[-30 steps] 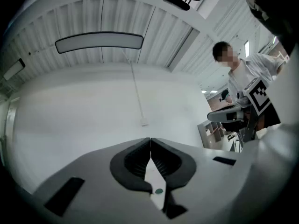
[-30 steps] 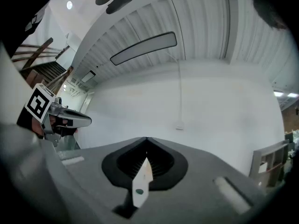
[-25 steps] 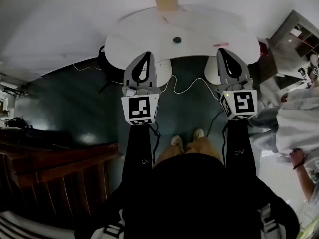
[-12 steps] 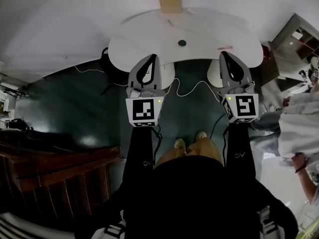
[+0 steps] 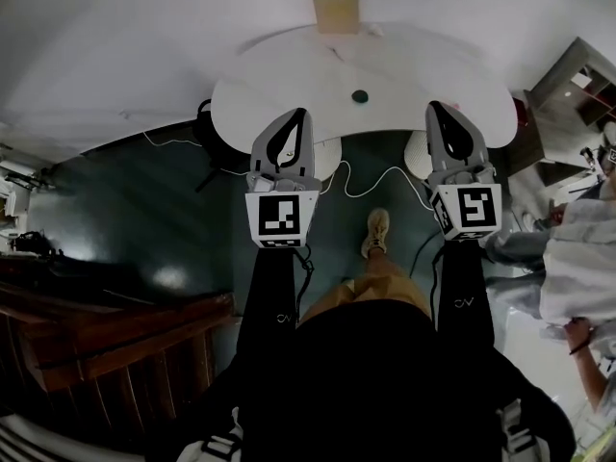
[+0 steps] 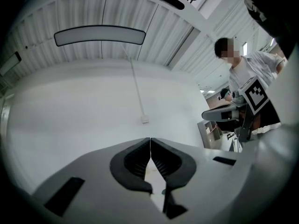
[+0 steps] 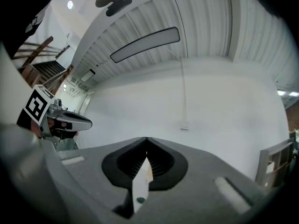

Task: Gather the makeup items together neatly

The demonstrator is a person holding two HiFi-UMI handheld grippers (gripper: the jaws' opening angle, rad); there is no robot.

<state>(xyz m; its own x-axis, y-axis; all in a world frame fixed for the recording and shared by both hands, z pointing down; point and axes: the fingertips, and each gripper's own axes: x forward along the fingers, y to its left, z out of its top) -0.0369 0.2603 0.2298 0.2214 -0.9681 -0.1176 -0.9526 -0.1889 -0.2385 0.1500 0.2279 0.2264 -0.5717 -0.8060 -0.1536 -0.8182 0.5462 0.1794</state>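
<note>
One dark teal floor fills most of what I see below me. One white table with a rounded edge stands at its far side against the pale wall. One wooden railing runs across the lower left. One other person in light clothes is at the right edge.

I hold two grippers, well apart, both pointing toward the table. My left gripper has its jaws pressed tip to tip with nothing between them. My right gripper is closed the same way and is just as empty. Each carries one cube of black-and-white square markers, two cubes in all; these are patterns, not words. Each dark arm below bears one small white logo, too small to read.

One tan box stands at the table's far edge. One white cable loops over the floor. One shoe shows between the grippers.

The only makeup piece I can pick out is one small dark round item. It lies on the table between the two gripper tips, touching neither.
</note>
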